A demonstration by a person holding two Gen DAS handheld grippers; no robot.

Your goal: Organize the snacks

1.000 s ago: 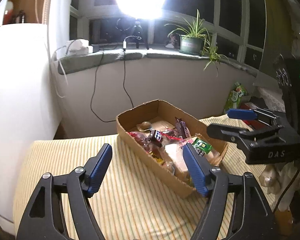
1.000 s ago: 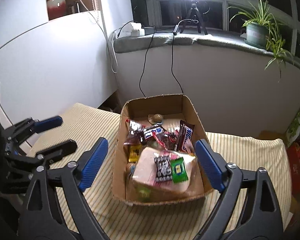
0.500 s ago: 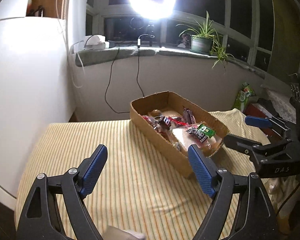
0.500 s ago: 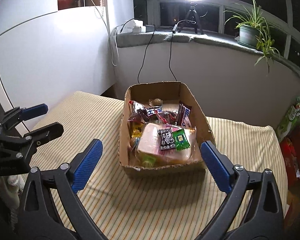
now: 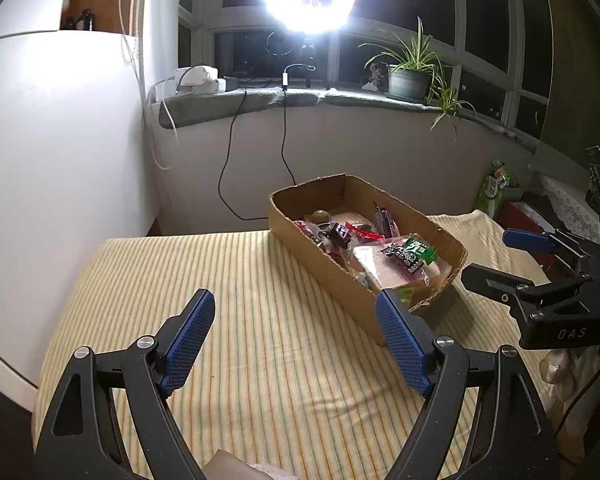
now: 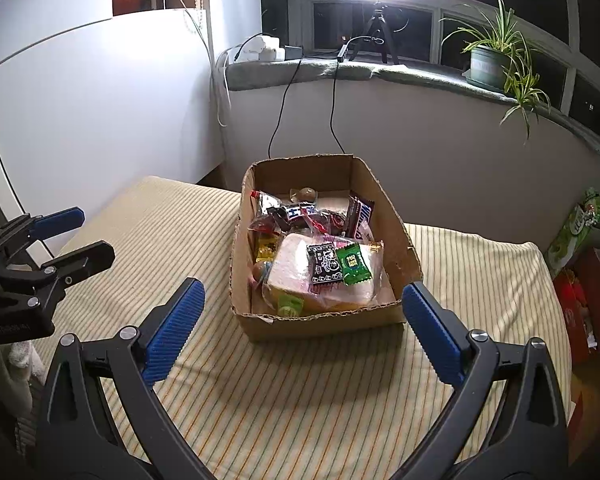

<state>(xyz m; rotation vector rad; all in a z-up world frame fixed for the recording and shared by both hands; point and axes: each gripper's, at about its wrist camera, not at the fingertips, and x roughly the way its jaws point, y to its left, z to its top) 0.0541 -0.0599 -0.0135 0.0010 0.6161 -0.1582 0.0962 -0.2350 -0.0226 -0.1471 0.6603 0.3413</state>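
Looking from the left wrist, the left gripper (image 5: 294, 338) is hanging wide apart and holding nothing, and the cardboard box (image 5: 324, 280) full of snacks (image 5: 410, 250) is sitting at about 1 o'clock on the striped cloth (image 5: 236, 276). Looking from the right wrist, the right gripper (image 6: 302, 330) is also spread wide and holding nothing, with the box at 12 o'clock, just past its tips. The green candy (image 6: 354, 264) is lying loose on the bread bag (image 6: 296, 270), so I think a bump to the box could be knocking it off.
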